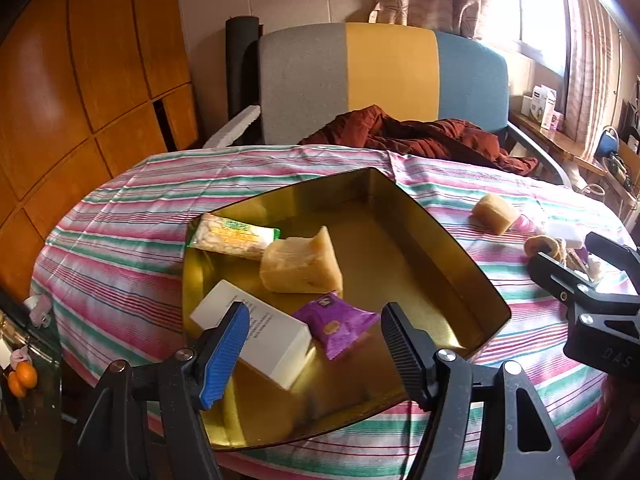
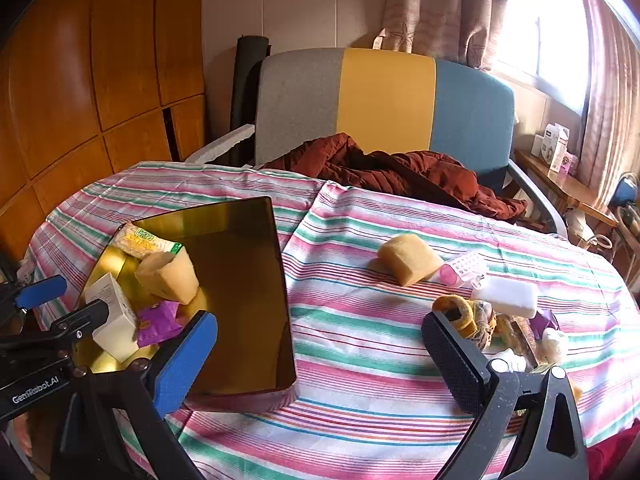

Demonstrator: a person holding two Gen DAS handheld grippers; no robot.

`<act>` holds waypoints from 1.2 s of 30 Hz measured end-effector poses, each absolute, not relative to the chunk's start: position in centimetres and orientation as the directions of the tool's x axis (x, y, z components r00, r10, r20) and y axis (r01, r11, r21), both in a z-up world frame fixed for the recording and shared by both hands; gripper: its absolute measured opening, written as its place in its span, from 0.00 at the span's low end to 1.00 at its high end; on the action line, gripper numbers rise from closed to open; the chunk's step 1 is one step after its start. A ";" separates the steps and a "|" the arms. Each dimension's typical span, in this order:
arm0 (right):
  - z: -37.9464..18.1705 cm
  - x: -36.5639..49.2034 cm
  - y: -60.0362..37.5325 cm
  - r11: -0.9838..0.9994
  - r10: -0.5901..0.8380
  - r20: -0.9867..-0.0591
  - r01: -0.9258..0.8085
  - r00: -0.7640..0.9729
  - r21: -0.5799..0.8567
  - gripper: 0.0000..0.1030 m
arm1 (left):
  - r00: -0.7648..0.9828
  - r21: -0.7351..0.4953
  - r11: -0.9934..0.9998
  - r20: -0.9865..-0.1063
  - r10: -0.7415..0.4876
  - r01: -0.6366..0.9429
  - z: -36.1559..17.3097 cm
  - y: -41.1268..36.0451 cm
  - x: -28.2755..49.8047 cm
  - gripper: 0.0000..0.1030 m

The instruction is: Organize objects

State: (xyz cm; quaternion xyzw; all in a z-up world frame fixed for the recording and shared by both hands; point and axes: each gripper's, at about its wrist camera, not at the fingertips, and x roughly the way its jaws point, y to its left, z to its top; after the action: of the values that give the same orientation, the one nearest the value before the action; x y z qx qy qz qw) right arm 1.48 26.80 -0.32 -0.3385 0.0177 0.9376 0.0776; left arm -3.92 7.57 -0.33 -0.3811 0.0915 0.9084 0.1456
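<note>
A gold metal tin (image 1: pixel 452 248) (image 2: pixel 256 280) sits on the striped tablecloth. In it lie a white box (image 1: pixel 256 336), a purple snack packet (image 1: pixel 340 324), a yellow sponge (image 1: pixel 304 264) and a green-and-yellow snack bar (image 1: pixel 232 236). My left gripper (image 1: pixel 316 344) is open and empty above the tin's near edge. My right gripper (image 2: pixel 320 364) is open and empty over the cloth, right of the tin. A second yellow sponge (image 2: pixel 408 262), a white block (image 2: pixel 506 296), a pink item (image 2: pixel 460 270) and a yellow hair tie (image 2: pixel 460 314) lie on the cloth by its right finger.
A grey, yellow and blue chair (image 2: pixel 384 100) with a rust-red jacket (image 2: pixel 400 172) stands behind the table. A wooden cabinet (image 2: pixel 80 80) is at the left. A shelf with boxes (image 2: pixel 556 152) is under the window. Small oranges (image 1: pixel 22 378) show at the far left.
</note>
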 end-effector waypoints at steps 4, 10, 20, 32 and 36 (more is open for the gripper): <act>-0.4 1.4 27.5 -0.986 0.143 -0.637 -0.167 -0.757 -0.023 1.00 | -0.657 0.056 -0.935 -0.726 0.202 -0.350 -0.5 8.3 -4.0 0.67; -0.5 1.2 28.4 -0.984 0.151 -0.641 -0.177 -0.752 -0.024 1.00 | -0.647 0.062 -0.932 -0.736 0.200 -0.358 -0.8 8.9 -4.2 0.67; -1.0 0.7 29.6 -0.982 0.163 -0.651 -0.186 -0.742 -0.033 1.00 | -0.635 0.061 -0.924 -0.743 0.210 -0.377 -0.9 10.2 -4.7 0.68; -0.8 -0.4 33.4 -0.977 0.203 -0.668 -0.195 -0.716 -0.087 1.00 | -0.588 0.021 -0.889 -0.757 0.285 -0.457 -0.3 13.7 -5.9 0.72; -0.6 -1.2 37.1 -0.970 0.229 -0.682 -0.224 -0.695 -0.098 1.00 | -0.572 0.016 -0.865 -0.756 0.318 -0.501 0.2 15.9 -6.3 0.72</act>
State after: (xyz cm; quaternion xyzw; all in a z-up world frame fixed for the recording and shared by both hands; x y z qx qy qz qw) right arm -1.21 37.12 -0.55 -0.3710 -0.0035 0.9205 0.1229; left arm -6.29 15.86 0.19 -0.3994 0.1147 0.8792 0.2330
